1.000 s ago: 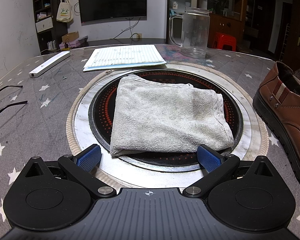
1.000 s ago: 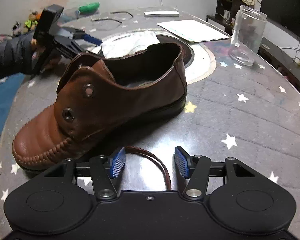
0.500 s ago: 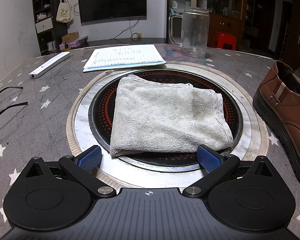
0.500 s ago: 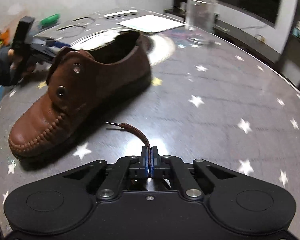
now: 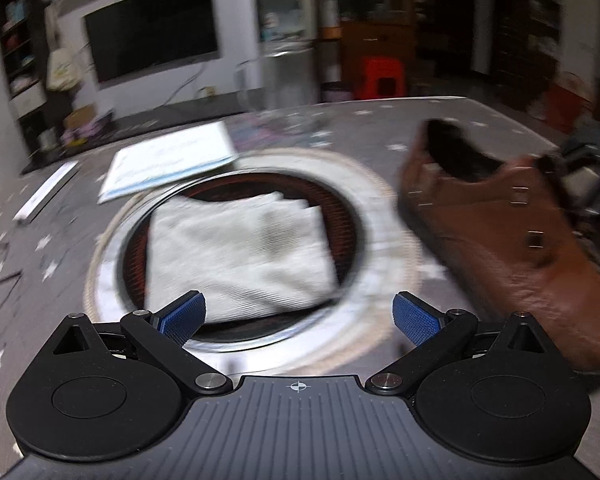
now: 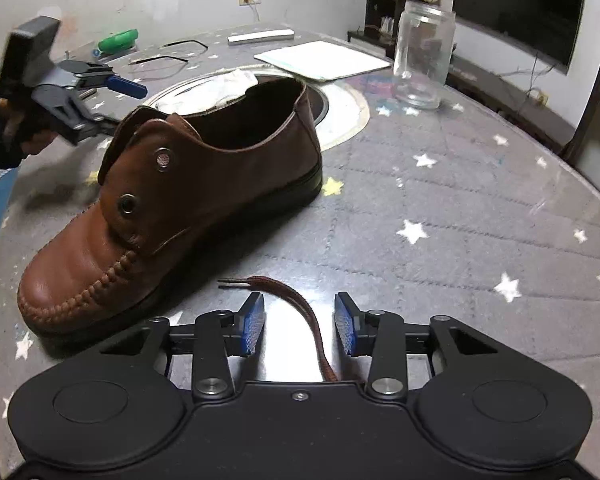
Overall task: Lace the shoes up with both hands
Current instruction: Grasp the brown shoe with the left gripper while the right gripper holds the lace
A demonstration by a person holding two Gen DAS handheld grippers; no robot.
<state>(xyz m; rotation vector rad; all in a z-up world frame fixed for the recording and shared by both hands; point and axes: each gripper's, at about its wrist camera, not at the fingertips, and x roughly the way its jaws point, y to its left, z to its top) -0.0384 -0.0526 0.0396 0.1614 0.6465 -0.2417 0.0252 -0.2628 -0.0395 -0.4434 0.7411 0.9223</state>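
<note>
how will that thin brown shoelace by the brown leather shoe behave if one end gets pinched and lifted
The thin brown shoelace will probably go limp: it already lies curved on the table. It looks light, so it should trail without moving the brown leather shoe. Its stiff-looking tip may stay straight enough to aim at an eyelet.

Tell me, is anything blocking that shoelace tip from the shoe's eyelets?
Nothing visible does. The shoelace lies on bare table between the right hand-held gripper's open pads, its tip pointing toward the brown shoe; both eyelets facing it are uncovered.
</note>
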